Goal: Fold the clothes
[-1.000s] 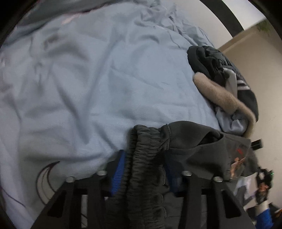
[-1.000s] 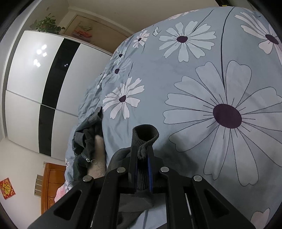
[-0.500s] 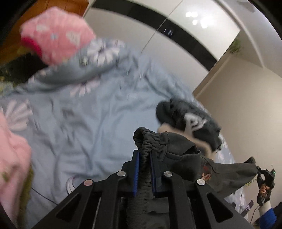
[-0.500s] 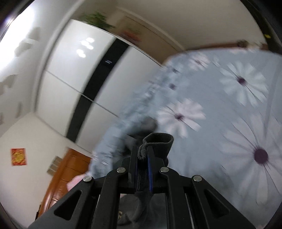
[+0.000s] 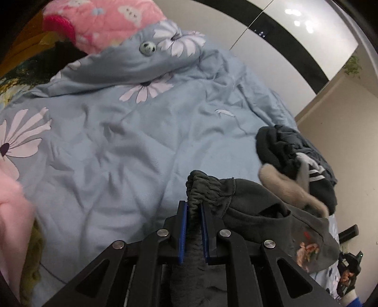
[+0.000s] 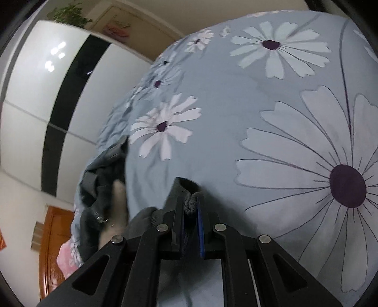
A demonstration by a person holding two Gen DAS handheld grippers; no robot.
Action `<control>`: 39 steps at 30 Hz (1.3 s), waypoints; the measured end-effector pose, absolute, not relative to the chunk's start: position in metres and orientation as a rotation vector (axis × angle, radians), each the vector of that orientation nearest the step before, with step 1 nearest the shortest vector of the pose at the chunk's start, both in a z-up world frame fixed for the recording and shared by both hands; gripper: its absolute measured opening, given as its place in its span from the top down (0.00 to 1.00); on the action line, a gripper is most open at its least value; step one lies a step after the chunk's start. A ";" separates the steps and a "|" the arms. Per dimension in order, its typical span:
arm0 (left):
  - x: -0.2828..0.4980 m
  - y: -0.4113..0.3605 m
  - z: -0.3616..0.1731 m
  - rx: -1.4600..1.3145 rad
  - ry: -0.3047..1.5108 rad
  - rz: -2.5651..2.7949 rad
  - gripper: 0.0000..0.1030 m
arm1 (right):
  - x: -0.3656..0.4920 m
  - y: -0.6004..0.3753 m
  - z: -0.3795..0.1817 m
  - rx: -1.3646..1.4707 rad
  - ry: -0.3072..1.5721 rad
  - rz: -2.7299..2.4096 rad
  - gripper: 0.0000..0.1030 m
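Note:
A dark grey garment with a gathered elastic waistband hangs over the light blue flowered bedspread. My left gripper is shut on that waistband, whose bunched end sticks out above the blue pads. The cloth stretches off to the right, where a small print shows on it. In the right wrist view my right gripper is shut on another ribbed edge of the dark grey garment, just above the bedspread.
A heap of dark clothes with a beige fleece lining lies on the bed at the right; the same dark heap shows left of my right gripper. A pink blanket sits at the head of the bed. A white and black wardrobe stands beyond.
My left gripper closed on the waistband and lifted it, tilting up so the pillows and wardrobe came into sight. The right gripper swung up and came back down with its edge held.

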State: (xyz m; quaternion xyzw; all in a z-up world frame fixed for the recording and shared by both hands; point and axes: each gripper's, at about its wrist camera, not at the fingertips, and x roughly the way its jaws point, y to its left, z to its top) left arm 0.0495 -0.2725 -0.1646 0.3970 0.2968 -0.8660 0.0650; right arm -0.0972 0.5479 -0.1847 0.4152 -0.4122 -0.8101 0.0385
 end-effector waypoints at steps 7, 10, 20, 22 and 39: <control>0.050 -0.268 -0.172 1.280 0.936 -2.534 0.87 | -0.106 0.541 -0.194 1.344 -1.257 -2.475 0.89; 0.055 -0.264 -0.161 1.328 0.916 -2.523 0.75 | -0.100 0.539 -0.184 1.374 -1.219 -2.498 0.88; 0.139 -0.245 -0.127 1.353 0.884 -2.508 0.38 | 0.001 0.534 -0.123 1.272 -1.133 -2.473 0.57; 0.161 -0.246 -0.140 1.392 0.911 -2.458 0.37 | 0.034 0.539 -0.124 1.312 -1.119 -2.479 0.56; 0.198 -0.240 -0.221 1.528 1.253 -2.250 0.48 | 0.132 0.552 -0.223 1.572 -1.516 -2.245 0.55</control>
